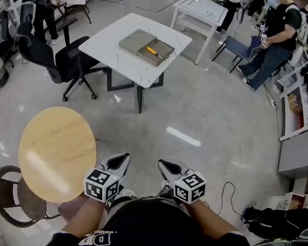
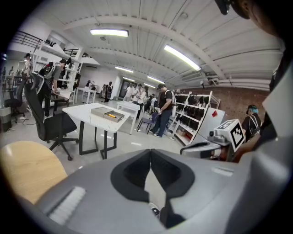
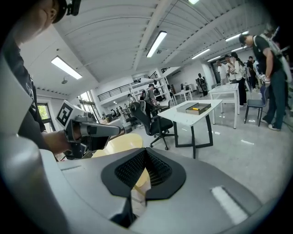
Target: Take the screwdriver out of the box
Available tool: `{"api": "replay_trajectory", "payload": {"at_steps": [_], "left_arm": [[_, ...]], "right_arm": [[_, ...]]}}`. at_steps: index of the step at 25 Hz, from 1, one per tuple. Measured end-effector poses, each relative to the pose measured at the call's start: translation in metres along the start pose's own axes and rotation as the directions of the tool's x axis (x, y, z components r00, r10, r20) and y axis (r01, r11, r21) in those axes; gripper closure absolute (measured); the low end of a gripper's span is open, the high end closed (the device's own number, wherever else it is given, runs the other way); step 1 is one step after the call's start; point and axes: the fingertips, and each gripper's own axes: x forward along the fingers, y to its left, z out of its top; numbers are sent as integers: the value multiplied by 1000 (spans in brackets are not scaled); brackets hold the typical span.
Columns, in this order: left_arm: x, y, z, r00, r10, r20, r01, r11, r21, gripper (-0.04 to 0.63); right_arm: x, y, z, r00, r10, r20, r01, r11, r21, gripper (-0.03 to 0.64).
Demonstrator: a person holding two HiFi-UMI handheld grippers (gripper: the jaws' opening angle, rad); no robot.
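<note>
Grey glossy floor [image 1: 199,114], white table [image 1: 114,42], ceiling striplights [image 2: 109,32].

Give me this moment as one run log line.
left claw: shut, empty | right claw: shut, empty | screwdriver: in box on white table, untouched | position: both claws far from white table

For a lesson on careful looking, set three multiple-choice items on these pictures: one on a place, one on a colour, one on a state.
1. Where is the screwdriver?
A. In the box on the white table
B. In a drawer
C. Between a gripper's jaws

2. What colour is its handle?
A. Red
B. Yellow
C. Blue

3. How do the left gripper jaws stand?
A. Shut, nothing between them
B. Wide apart
C. Clamped on a cup

Answers: 1 A, it lies in the box far ahead; 2 B, the handle shows yellow; 3 A, the tips meet in its own view.
</note>
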Motion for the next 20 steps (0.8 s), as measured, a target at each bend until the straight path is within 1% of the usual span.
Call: {"api": "replay_trajectory", "payload": {"at_steps": [7, 13, 20], "left_arm": [[-19, 5, -15, 1000, -14, -5, 14, 1000, -2, 535], [-32, 17, -23, 1000, -2, 8, 3, 1000, -23, 535], [-36, 30, -21, 1000, 22, 19, -21, 999, -41, 535]], "right_arm": [[-1, 18, -14, 999, -31, 6, 31, 999, 17, 615], [6, 21, -18, 999, -48, -8, 48, 998, 40, 615], [29, 22, -11, 1000, -22, -16, 23, 998, 59, 615]]}}
